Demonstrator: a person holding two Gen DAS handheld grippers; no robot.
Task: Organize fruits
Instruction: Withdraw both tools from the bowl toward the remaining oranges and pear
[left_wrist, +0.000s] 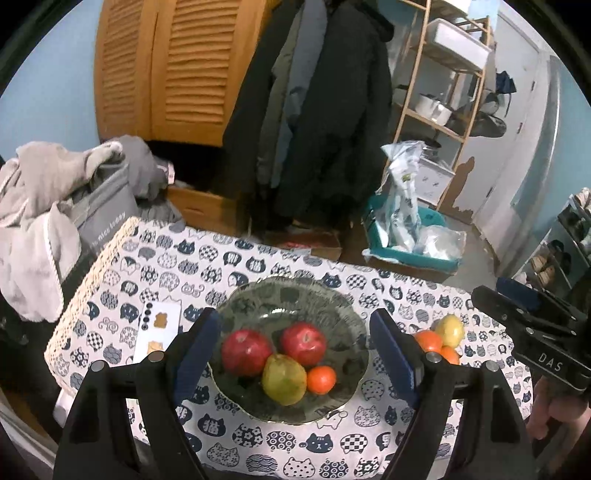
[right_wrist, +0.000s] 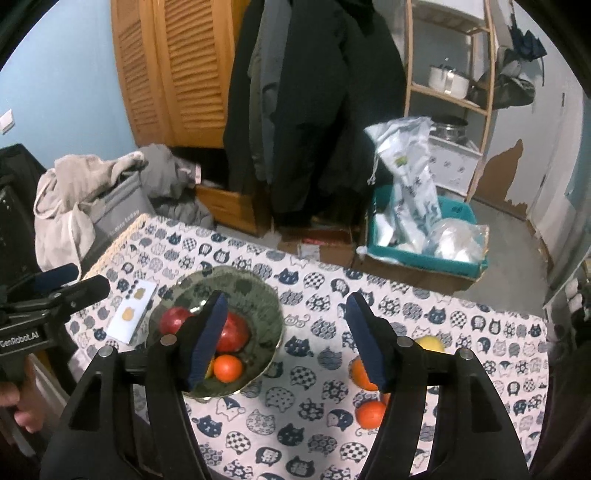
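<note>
A glass bowl on the cat-print tablecloth holds two red apples, a green pear and a small orange. My left gripper is open and empty, hovering over the bowl. To the right of the bowl lie two oranges and a yellow lemon. In the right wrist view the bowl is at the left, and the oranges and lemon lie low right. My right gripper is open and empty above the cloth between them.
A white card with stickers lies left of the bowl. Grey clothes pile beyond the table's left edge. A teal bin with bags, hanging coats and a wooden shelf stand behind the table.
</note>
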